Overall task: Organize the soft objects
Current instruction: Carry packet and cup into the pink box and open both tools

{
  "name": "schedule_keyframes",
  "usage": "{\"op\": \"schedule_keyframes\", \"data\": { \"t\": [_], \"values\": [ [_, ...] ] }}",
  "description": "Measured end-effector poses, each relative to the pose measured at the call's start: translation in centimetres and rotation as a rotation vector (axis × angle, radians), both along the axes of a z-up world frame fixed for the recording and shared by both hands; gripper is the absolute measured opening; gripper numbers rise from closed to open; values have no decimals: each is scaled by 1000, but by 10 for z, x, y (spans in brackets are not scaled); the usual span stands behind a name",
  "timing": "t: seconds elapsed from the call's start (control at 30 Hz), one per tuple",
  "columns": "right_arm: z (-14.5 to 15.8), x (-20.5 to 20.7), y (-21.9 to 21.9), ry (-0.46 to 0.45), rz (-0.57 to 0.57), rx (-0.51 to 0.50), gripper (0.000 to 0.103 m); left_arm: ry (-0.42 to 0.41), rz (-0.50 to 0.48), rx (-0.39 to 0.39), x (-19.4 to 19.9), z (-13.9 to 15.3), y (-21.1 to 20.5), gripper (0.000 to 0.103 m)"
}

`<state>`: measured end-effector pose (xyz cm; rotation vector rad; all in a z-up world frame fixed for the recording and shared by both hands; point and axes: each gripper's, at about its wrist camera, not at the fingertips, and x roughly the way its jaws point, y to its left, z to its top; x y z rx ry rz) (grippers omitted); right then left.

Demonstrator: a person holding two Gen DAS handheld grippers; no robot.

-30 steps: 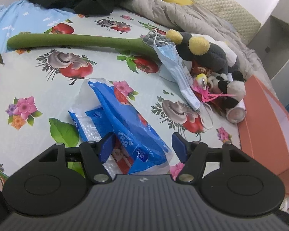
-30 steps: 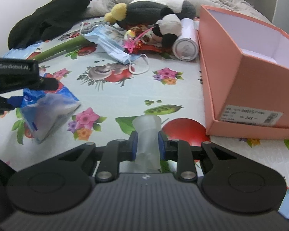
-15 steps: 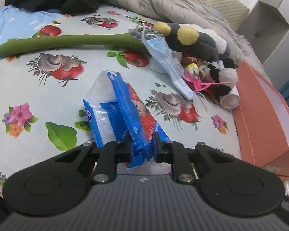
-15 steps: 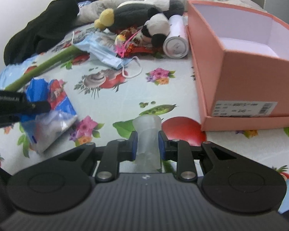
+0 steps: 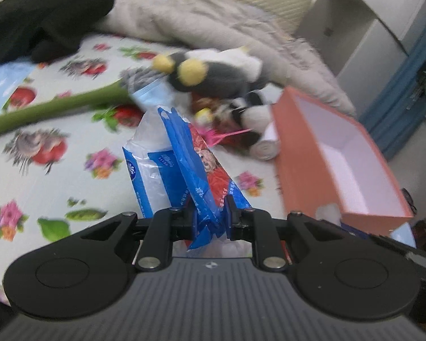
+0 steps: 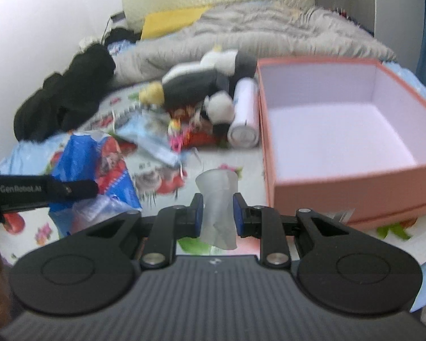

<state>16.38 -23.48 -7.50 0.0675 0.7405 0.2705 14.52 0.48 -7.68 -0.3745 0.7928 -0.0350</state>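
One blue plastic bag (image 5: 190, 170) is pinched in the left gripper (image 5: 208, 217), lifted off the bed (image 5: 42, 176). One crumpled clear cup (image 6: 217, 199) is squeezed in the right gripper (image 6: 218, 213). One open pink box (image 6: 340, 130) sits right. Far behind lie two plush toys (image 6: 196, 85), one face mask (image 6: 153, 139), one white can (image 6: 244, 119).

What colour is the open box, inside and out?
The box is salmon pink outside, pale white-lilac inside; the right wrist view shows it best.
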Motion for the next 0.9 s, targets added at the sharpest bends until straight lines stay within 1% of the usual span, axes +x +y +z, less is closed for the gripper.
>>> {"op": "schedule_keyframes", "data": {
  "t": [0.3, 0.47, 0.57, 0.67, 0.8, 0.9],
  "values": [
    [68, 16, -24, -116, -32, 28, 26, -108, -102, 1, 25, 76, -33, 20],
    [95, 28, -43, -172, -51, 29, 26, -147, -150, -8, 47, 105, -54, 20],
    [103, 37, -58, -192, -70, 29, 26, -162, -177, -7, 66, 116, -72, 20],
    [104, 49, -75, -196, -101, 24, 26, -158, -210, -9, 85, 119, -93, 20],
    [94, 66, -102, -164, -146, 26, 26, -136, -262, 0, 116, 113, -122, 21],
    [80, 80, -122, -119, -191, 18, 26, -111, -297, 12, 136, 105, -144, 21]
  ]
}}
